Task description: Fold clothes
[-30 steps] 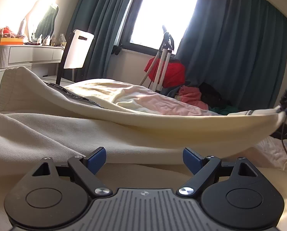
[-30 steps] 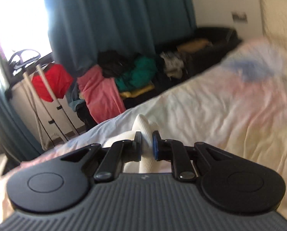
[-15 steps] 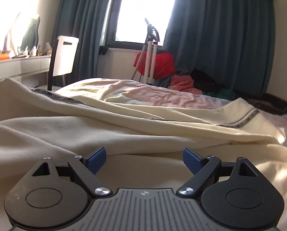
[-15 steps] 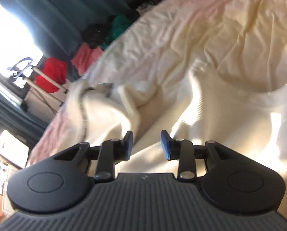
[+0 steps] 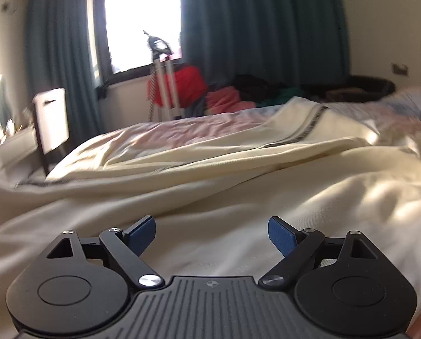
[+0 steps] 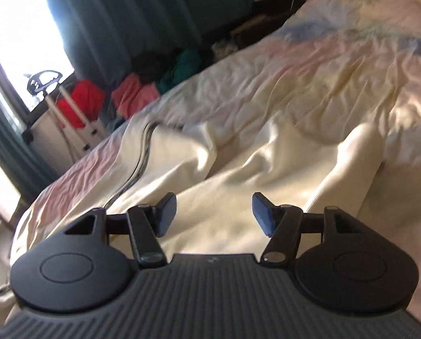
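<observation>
Garment: a cream knit top [image 5: 238, 186] lies spread and rumpled across the bed [image 6: 309, 65], one layer already turned over the body, a dark striped trim band [image 5: 309, 130] running along the turned edge.
Handling: it looks soft, limp and fairly thick, with a fine ribbed weave; light to lift, likely to sag and slide off itself, nothing fragile about it.
Where to take hold: probably the trimmed edge or the ribbed cuff-like roll [image 6: 351, 158] at the right, where the doubled cloth gives more to pinch than one flat layer.
Left tool [image 5: 212, 233]: jaws spread wide, holding nothing, low over the cream cloth.
Right tool [image 6: 213, 212]: jaws wide apart, empty, tilted above the garment.
Bed: pastel sheet, creased.
Beyond: teal curtains [image 5: 252, 28], a bright window [image 5: 140, 14], and a pile of coloured clothes [image 6: 137, 93] by the wall.
</observation>
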`<state>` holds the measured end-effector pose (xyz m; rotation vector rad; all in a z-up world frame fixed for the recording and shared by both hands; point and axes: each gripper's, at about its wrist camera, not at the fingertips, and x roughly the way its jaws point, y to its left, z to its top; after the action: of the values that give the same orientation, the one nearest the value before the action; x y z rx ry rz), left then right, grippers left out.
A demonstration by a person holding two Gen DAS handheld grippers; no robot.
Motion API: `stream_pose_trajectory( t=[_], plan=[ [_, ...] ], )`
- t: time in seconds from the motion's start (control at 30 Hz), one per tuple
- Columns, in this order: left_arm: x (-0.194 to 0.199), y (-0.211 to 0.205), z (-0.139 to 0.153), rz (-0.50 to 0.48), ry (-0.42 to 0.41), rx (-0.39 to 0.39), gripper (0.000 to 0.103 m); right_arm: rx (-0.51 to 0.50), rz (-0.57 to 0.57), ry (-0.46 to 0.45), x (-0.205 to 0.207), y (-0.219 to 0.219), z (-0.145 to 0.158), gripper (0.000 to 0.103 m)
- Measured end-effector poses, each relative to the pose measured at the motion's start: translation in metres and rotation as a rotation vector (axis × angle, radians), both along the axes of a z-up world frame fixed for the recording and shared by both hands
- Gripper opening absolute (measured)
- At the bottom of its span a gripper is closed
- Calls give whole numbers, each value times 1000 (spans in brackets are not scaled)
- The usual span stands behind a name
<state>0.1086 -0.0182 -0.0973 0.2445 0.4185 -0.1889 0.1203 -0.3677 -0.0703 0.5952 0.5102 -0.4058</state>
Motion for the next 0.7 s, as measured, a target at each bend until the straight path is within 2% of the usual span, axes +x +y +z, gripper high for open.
stream_pose_trajectory(
  t=[0.03,0.17,0.27,0.33,0.4,0.47,0.5,0.6,0.63,0.7],
  plan=[
    [6,-15,3,-24,-8,19,89,1,-13,-1,0,-6,-1,62],
    [58,-94,26,-145,-22,5,88,16,-124,14,-6,-31,-15,63],
    [107,-170,43,-269,-24,19,88,41,-207,16,-9,-51,-28,64],
    [144,-226,51,-321,-8,53,87,59,-252,10,-9,-62,-34,64],
    [179,-279,56,-357,10,78,83,71,-293,-9,-10,-69,-39,63],
    [207,-329,54,-430,67,107,82,63,-323,-22,-8,-75,-42,64],
    [218,-353,50,-471,101,136,81,55,-332,-26,-5,-77,-44,63],
    [237,-415,26,-573,193,315,78,50,-368,-34,0,-85,-51,63],
    [242,-432,12,-587,245,407,78,54,-379,-36,2,-88,-55,63],
    [247,-451,-19,-580,362,581,71,75,-396,-37,4,-95,-61,63]
  ],
)
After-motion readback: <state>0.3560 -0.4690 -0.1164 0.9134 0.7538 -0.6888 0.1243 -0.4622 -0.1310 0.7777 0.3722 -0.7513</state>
